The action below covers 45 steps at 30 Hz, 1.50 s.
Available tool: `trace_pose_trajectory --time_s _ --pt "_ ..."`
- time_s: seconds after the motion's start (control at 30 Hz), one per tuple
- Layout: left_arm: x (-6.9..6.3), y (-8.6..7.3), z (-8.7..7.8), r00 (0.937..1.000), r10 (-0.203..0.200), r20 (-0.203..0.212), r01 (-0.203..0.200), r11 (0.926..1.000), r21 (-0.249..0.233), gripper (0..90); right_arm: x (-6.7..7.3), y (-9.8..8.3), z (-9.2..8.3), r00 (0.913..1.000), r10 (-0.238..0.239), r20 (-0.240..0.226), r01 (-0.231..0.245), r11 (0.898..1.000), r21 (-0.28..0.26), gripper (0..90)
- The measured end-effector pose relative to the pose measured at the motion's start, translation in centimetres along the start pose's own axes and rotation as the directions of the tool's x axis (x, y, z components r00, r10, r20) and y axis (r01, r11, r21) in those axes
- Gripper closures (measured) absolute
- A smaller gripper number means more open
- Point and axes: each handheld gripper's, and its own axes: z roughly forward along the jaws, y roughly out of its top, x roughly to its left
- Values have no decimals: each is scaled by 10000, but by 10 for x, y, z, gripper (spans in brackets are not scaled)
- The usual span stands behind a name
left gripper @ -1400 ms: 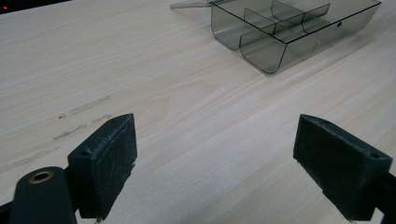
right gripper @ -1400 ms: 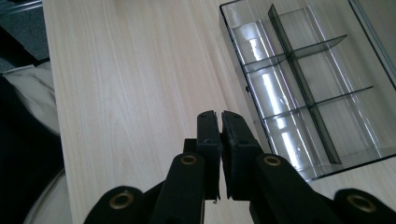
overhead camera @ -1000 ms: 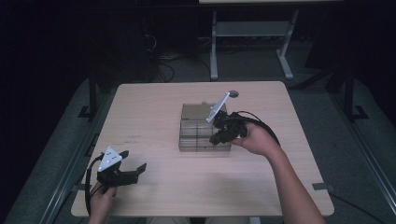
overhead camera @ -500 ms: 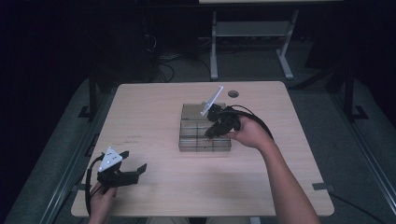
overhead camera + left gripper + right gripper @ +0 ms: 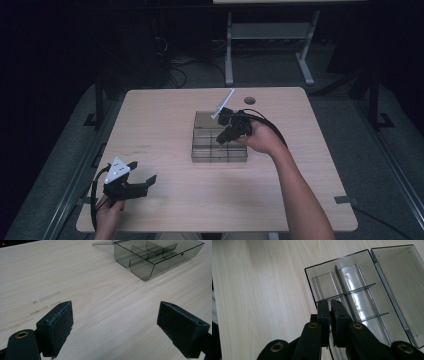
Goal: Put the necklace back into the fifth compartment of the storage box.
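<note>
On the table (image 5: pixel 165 115), centre, box: clear smoke-grey compartment box (image 5: pixel 210 159), open, lid (image 5: pixel 204 120) lying flat at its 12 o'clock side; compartments look empty.
Right gripper: right gripper (image 5: pixel 221 141) enters from the box's 3 o'clock, tips down inside the tray; jaws pressed together, right at a thin cross divider (image 5: pixel 359 288). Cannot tell whether the divider is caught between the pads.
Left gripper: left gripper (image 5: pixel 142 172) at the table's 7 o'clock, well apart from the box, jaws spread wide, nothing between them.
Risk 1: box is light and unheld, so a sideways push by the closed tips would likely slide or swivel it. Cause: no bracing from the left gripper.
Risk 2: divider may bend, or pop from its slot, if pulled at an angle.
Risk 3: lifting with the divider caught could tip the whole tray up at 3 o'clock.
Risk 4: the trailing cable near the rim might snag the wall.
</note>
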Motion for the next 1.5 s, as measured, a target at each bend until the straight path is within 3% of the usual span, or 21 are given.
trace_pose_trajectory --time_s 1.13,1.5 --pt "0 0 0 10000 -24 29 24 10000 -44 130 -14 5 30 9995 316 7 -316 9971 687 855" --pt "0 0 0 10000 -69 32 70 9999 -81 130 -19 2 36 9985 548 -53 -543 9963 661 855"
